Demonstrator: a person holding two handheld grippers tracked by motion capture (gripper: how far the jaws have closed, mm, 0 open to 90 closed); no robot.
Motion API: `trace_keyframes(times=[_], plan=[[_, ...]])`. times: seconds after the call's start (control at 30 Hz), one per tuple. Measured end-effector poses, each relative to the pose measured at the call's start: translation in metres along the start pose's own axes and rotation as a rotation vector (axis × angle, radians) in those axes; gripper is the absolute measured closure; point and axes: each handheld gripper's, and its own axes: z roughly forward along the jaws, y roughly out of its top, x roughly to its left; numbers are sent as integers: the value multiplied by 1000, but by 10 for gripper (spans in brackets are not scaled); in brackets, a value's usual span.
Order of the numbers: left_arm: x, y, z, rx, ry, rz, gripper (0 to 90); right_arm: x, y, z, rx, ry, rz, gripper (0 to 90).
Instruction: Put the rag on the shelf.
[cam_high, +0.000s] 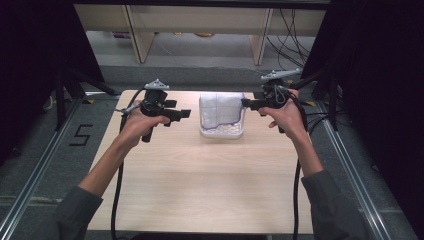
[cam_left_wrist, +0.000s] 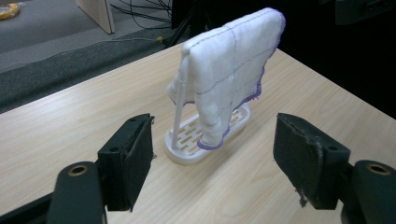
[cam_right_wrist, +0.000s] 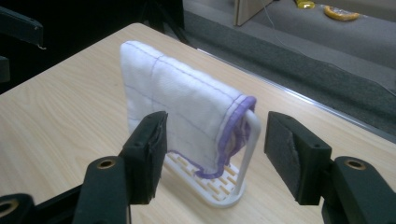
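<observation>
Cloth (cam_high: 220, 109): white, purple-edged, draped over white rack (cam_high: 223, 132) at table (cam_high: 200, 180) centre. Hanging judged done. Left gripper (cam_high: 184, 114) and right gripper (cam_high: 245, 103) held apart, nothing gripped.

A white woven cloth (cam_left_wrist: 231, 65) carries a thin purple grid and purple edge stitching. It drapes a white slotted plastic rack (cam_left_wrist: 187, 140) on the pale wood-grain counter (cam_high: 200, 185).
</observation>
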Motion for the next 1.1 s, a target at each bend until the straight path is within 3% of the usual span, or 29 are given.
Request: trace_keyframes(times=[0.2, 0.27, 0.37, 0.57, 0.77, 0.83, 0.9, 1.1], plan=[[-7, -15, -4, 8, -11, 6, 266, 10, -7, -3, -4, 29, 11, 373], [-9, -20, -5, 9, -17, 3, 263, 13, -9, -3, -17, 29, -27, 362], [-11, -27, -7, 2, -22, 3, 260, 21, -15, -2, -8, 57, -5, 356], [-17, -41, -14, -11, -34, 5, 256, 28, -25, -1, -1, 56, -47, 345], [-22, -54, -19, -7, -48, 4, 254, 36, -33, -1, 5, 62, -53, 337], [-24, -59, -20, -7, -55, 4, 256, 40, -38, -1, 13, 80, -27, 333], [-26, -63, -20, -4, -59, 4, 256, 40, -41, 1, 0, 73, -65, 331], [-28, -75, -23, 2, -72, 10, 255, 48, -55, 6, 8, 111, -36, 329]])
